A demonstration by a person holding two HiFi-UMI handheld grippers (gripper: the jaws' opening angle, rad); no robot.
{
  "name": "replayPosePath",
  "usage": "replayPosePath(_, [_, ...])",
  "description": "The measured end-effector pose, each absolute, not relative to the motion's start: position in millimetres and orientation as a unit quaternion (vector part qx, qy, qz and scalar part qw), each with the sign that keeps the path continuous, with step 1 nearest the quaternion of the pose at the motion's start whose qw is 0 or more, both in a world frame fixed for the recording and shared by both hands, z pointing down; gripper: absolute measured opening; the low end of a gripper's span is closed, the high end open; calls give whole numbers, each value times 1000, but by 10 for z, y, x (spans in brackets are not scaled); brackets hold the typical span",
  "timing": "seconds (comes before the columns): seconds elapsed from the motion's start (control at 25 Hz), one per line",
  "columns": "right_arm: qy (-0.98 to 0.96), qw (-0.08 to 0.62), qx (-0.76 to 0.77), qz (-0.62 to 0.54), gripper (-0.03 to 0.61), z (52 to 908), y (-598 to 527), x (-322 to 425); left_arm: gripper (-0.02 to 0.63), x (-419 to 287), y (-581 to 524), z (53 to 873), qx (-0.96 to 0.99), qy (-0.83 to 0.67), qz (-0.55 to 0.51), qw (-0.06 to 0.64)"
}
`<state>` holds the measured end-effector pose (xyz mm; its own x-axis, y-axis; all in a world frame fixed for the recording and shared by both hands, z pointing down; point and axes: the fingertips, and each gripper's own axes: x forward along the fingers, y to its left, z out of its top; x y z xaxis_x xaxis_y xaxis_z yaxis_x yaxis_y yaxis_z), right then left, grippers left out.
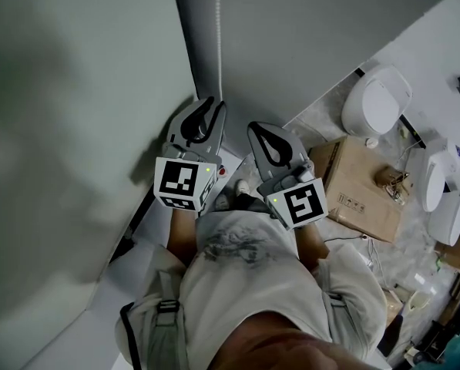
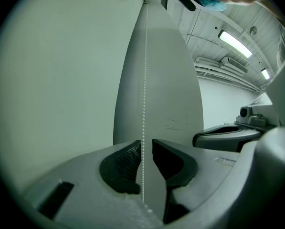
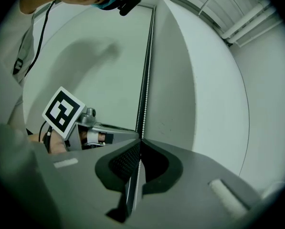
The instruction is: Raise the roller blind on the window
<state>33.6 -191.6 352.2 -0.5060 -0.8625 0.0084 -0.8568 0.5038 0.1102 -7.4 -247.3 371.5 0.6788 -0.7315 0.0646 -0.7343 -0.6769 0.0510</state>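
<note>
A white bead chain [image 1: 218, 21] hangs down the grey wall strip beside the pale roller blind [image 1: 75, 129]. In the left gripper view the chain [image 2: 144, 80] runs straight down through my left gripper [image 2: 145, 144], whose jaws stand a little apart around it. In the right gripper view the chain [image 3: 143, 94] drops into my right gripper [image 3: 141, 141], whose jaws meet at the tips, shut on it. From the head view, the left gripper [image 1: 206, 118] is slightly higher than the right gripper [image 1: 264, 141], and they are side by side at the chain.
The grey wall pillar [image 1: 291, 37] stands directly behind the chain. On the floor to the right are a cardboard box [image 1: 360, 187], white ceramic fixtures [image 1: 376, 99] and loose clutter. The person's body fills the lower middle of the head view.
</note>
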Motion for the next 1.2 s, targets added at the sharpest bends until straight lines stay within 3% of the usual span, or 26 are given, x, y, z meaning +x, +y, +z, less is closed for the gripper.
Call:
replayPosePath(0.72, [-869,30,492,-40,11,3545,-2006,391,97,71,-2761,3742,915,-400,25,38])
replayPosePath(0.92, [-868,31,494,-40,11,3526,-1991,430,29,93,-2766,3704,915,-401,17,40])
replayPosePath(1.2, [-872,27,487,-42,11,3507,-2012,412,25,94,-2714,3735,920,-390,10,48])
